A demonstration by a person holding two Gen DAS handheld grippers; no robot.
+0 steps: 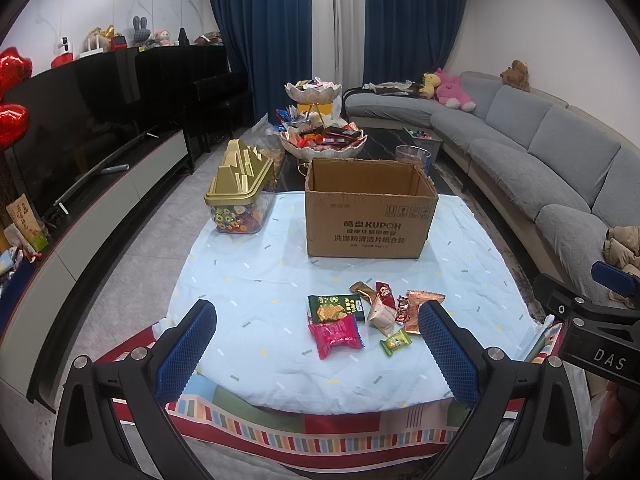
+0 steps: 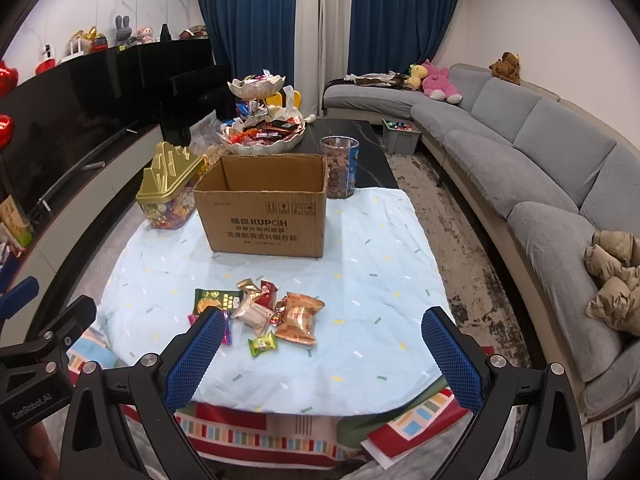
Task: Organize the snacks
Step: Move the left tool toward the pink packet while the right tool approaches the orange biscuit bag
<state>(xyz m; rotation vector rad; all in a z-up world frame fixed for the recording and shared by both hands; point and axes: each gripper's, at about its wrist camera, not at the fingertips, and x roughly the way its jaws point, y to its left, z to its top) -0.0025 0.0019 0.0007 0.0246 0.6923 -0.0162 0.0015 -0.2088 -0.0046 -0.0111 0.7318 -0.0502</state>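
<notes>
Ahead of both pairs of jaws, a small heap of snack packets [image 1: 372, 316] lies on a pale blue cloth [image 1: 256, 280] spread over the table. In the left wrist view the heap sits between the two fingers and nearer the right one: a dark green packet [image 1: 335, 309] with a pink packet [image 1: 335, 335] just in front of it, a red and white packet [image 1: 382, 307], an orange packet [image 1: 420, 306] partly behind the right finger, and a small green sweet [image 1: 395, 342] closest to the jaws. In the right wrist view the same heap lies beside the left finger, which covers part of the pink packet [image 2: 227, 330].

The left gripper [image 1: 316, 352] is wide open and holds nothing. The right gripper [image 2: 320, 356] is also spread wide and empty. Neither touches the packets.

Beyond the heap stands an open cardboard box [image 1: 370, 212], upright, well apart from the snacks. Left of the box is a clear tub of sweets with a gold lid [image 1: 240, 196]. Behind the box are a two-tier dish of sweets [image 1: 320, 128] and a clear jar of brown balls [image 2: 340, 168]. A striped cloth [image 1: 320, 428] shows under the blue one at the near edge. A grey sofa [image 1: 540, 160] runs along the right, with soft toys [image 1: 454, 88] at its far end, and blue curtains [image 1: 260, 32] hang at the back.
</notes>
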